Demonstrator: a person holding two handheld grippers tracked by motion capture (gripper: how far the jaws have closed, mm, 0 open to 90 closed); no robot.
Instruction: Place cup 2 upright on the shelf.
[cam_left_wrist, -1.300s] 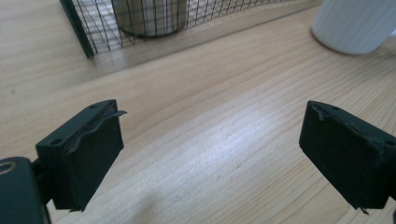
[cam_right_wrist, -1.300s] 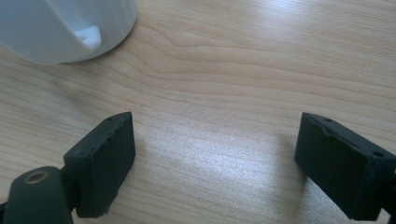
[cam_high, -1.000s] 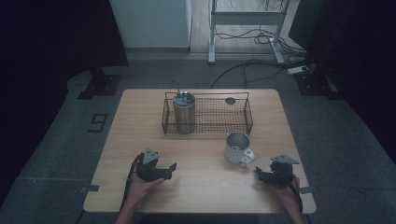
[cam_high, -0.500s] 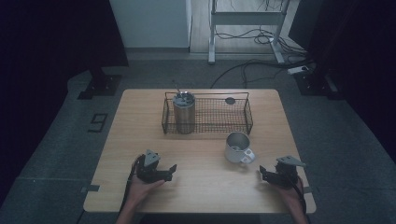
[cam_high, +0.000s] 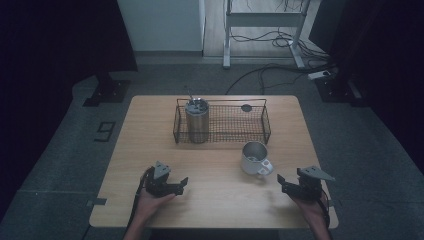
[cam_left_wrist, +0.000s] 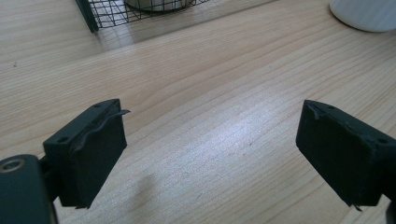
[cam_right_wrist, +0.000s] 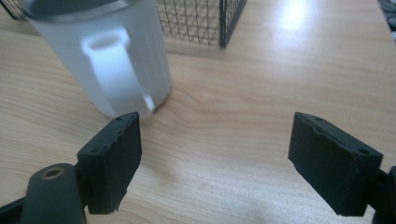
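Low in the frame, the left gripper (cam_high: 186, 181) and right gripper (cam_high: 280, 181) both stand wide apart, holding nothing, having just been closing a little. The white ribbed mug (cam_high: 254, 159), handle toward the right gripper, sits right of centre. Behind it the wire basket (cam_high: 265, 120) holds 1 steel canister (cam_high: 196, 121); no lettering is legible.

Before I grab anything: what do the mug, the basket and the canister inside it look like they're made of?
White ribbed mug with handle: matte, faintly frosted surface, probably plastic, possibly ceramic. Black rectangular mesh basket: thin metal wire in an open grid, seemingly dark-coated. Silver cylindrical canister: dull grey sheen, likely brushed steel.
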